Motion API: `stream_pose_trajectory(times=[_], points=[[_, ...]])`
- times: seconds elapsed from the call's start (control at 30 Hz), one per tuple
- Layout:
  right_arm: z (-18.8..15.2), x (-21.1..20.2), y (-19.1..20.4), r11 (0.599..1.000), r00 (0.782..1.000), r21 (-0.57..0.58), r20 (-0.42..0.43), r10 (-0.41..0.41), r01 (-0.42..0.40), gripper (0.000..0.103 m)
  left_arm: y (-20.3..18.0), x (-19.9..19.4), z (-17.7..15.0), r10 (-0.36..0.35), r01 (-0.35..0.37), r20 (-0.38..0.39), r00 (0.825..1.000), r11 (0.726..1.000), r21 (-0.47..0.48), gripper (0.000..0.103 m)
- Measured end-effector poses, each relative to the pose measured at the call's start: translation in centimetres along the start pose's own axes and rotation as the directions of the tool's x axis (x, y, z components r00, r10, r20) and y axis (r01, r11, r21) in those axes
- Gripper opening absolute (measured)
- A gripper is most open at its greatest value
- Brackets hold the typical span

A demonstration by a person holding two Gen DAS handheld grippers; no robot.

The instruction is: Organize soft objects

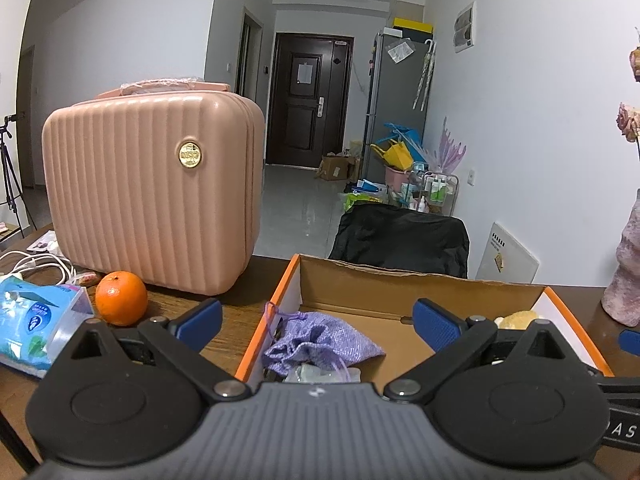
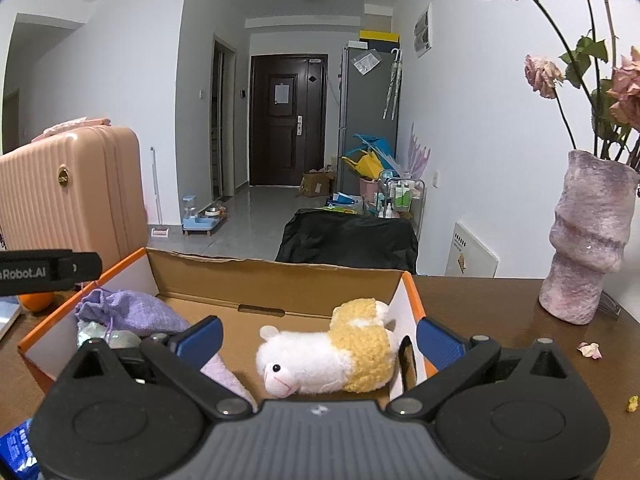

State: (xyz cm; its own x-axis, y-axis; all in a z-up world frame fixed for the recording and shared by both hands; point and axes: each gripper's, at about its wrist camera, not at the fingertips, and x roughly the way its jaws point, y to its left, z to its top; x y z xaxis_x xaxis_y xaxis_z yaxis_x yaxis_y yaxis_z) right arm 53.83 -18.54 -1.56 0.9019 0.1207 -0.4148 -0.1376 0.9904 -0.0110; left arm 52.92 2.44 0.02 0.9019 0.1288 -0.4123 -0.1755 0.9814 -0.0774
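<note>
White-and-yellow plush toy [image 2: 328, 356] and lilac pouch [image 2: 128, 312] inside cardboard box [image 2: 276, 280]

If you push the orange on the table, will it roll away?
Probably yes: the orange looks round and sits free on the flat table. It likely wouldn't go far, since the pink case stands close behind it. It seems firm, not squishy.

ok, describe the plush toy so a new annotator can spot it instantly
Find the open orange-edged cardboard box on the dark wooden table. At its right end, against the white inner wall, lies the white-and-yellow fluffy plush animal. Unlike the lilac drawstring fabric pouch at the left end, it has a face with a black bead eye.
</note>
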Motion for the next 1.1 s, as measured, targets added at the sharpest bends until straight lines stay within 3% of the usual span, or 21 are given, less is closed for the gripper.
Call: stream_pose_trajectory(times=[1.1], points=[[-3.8, -8.9, -1.4, 1.000, 1.000, 0.028, 0.019, -0.002, 0.001, 0.103, 1.0, -9.2, -3.5, -0.012, 0.011, 0.016, 1.000, 0.999, 0.041, 0.103]])
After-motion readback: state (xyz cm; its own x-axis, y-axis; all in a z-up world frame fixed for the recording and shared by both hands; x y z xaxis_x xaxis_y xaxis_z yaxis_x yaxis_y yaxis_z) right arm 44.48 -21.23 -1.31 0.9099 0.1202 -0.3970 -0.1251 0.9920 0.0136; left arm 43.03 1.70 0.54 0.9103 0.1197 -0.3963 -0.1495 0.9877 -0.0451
